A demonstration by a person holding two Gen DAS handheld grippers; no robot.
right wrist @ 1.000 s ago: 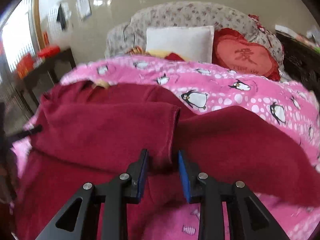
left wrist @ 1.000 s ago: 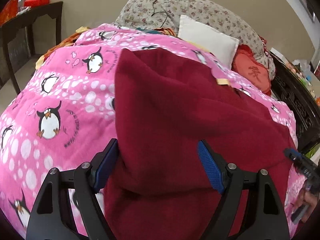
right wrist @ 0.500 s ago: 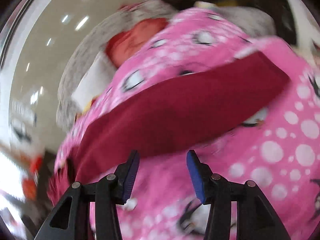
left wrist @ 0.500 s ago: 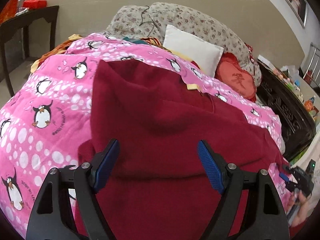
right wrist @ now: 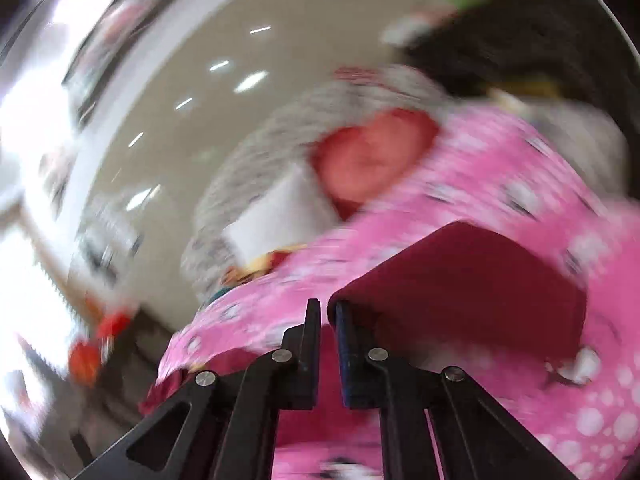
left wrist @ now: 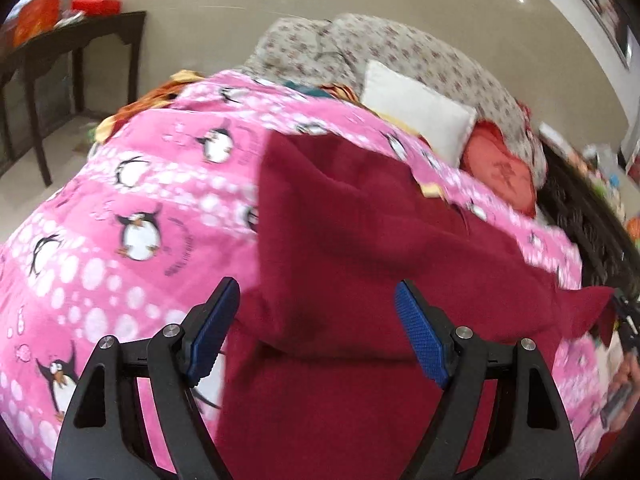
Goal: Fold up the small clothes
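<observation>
A dark red garment [left wrist: 360, 264] lies partly folded on a pink penguin-print blanket [left wrist: 132, 208]. My left gripper [left wrist: 316, 328] is open, its blue-padded jaws wide apart just above the garment's near part, holding nothing. In the blurred, tilted right wrist view, my right gripper [right wrist: 328, 316] has its jaws almost together on the edge of a raised fold of the garment [right wrist: 460, 280], which lifts off the blanket [right wrist: 520, 192]. The right gripper also shows at the far right of the left wrist view [left wrist: 624, 312], at the garment's corner.
A white pillow [left wrist: 416, 112], a red heart cushion [left wrist: 500, 168] and a floral bedding pile [left wrist: 400, 52] lie at the far end. A dark wooden table [left wrist: 60, 52] stands at left. A dark carved bed frame [left wrist: 588, 224] runs along the right.
My right gripper has closed from open onto the garment's edge and swung, lifting a fold. My left gripper stays open and has shifted slightly over the garment.
</observation>
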